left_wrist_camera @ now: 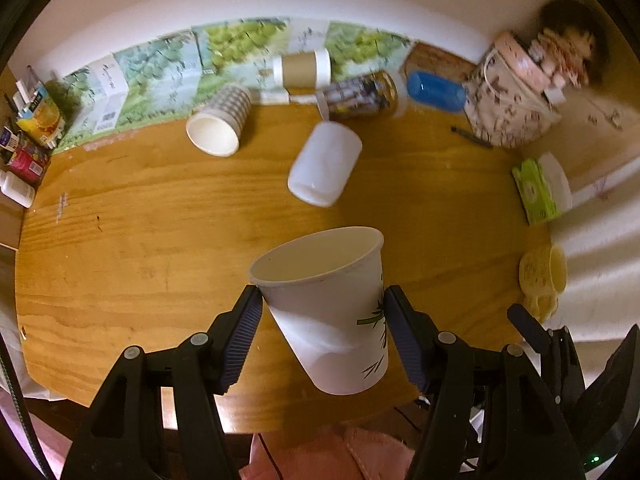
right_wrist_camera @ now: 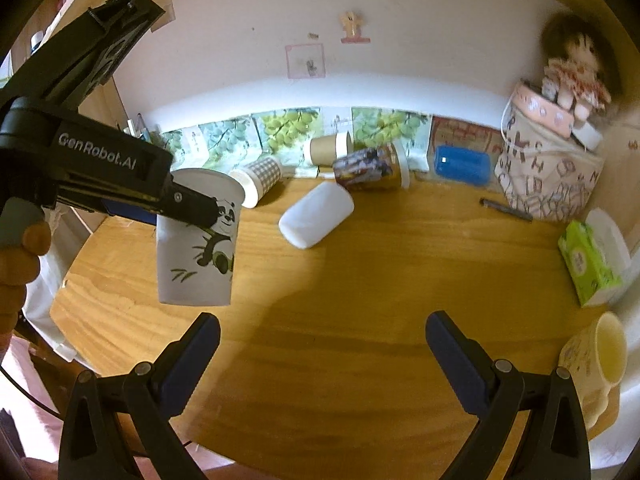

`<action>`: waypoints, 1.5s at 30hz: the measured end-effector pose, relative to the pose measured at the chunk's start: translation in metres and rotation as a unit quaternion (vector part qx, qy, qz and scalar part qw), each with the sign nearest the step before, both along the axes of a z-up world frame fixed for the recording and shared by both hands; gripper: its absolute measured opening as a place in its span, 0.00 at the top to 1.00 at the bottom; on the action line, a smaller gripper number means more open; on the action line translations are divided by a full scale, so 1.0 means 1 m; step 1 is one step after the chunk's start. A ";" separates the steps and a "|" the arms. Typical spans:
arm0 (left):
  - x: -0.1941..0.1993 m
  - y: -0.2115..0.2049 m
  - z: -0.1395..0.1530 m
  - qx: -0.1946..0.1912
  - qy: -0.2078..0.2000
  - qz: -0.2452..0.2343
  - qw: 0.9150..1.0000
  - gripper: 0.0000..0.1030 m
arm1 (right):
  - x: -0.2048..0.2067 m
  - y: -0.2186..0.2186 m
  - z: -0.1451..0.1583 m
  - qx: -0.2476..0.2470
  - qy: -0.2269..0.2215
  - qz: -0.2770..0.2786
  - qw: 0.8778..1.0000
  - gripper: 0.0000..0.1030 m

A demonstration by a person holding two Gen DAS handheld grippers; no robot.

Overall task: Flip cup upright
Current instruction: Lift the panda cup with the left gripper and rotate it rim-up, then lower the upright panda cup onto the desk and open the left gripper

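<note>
Left gripper fingers clamping panda cup upright, seemingly empty, lower centre, right gripper fingers spread over bare table centre.

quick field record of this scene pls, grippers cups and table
left gripper: shut on panda cup, mouth up, held above table
right gripper: open, holds nothing
white cup: on its side, mid table
checked cup: on its side, near wall
brown cup: on its side, at the back
yellow mug: at right table edge
</note>
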State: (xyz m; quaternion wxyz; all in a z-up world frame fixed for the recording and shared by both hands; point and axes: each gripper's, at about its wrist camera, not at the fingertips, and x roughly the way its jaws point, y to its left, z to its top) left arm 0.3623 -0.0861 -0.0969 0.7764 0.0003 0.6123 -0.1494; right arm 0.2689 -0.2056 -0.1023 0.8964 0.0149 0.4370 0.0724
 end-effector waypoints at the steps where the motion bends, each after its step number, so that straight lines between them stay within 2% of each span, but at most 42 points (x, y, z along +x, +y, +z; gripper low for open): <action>1: -0.002 -0.002 -0.003 0.002 0.006 -0.004 1.000 0.35 | -0.002 0.000 -0.001 0.004 0.005 0.000 1.000 0.00; 14: -0.009 -0.011 -0.053 0.011 0.098 -0.037 0.994 0.35 | -0.023 0.000 -0.032 0.031 0.088 0.001 0.996 0.00; 28: 0.003 -0.014 -0.096 0.003 0.161 -0.073 0.984 0.35 | -0.008 0.011 -0.058 0.035 0.147 -0.002 0.989 0.00; 38: 0.013 -0.017 -0.117 -0.001 0.185 -0.088 0.979 0.35 | 0.008 0.018 -0.071 0.033 0.173 -0.012 0.984 0.00; 45: 0.021 -0.020 -0.118 -0.014 0.180 -0.096 0.979 0.34 | 0.016 0.019 -0.077 0.034 0.181 -0.015 0.983 0.00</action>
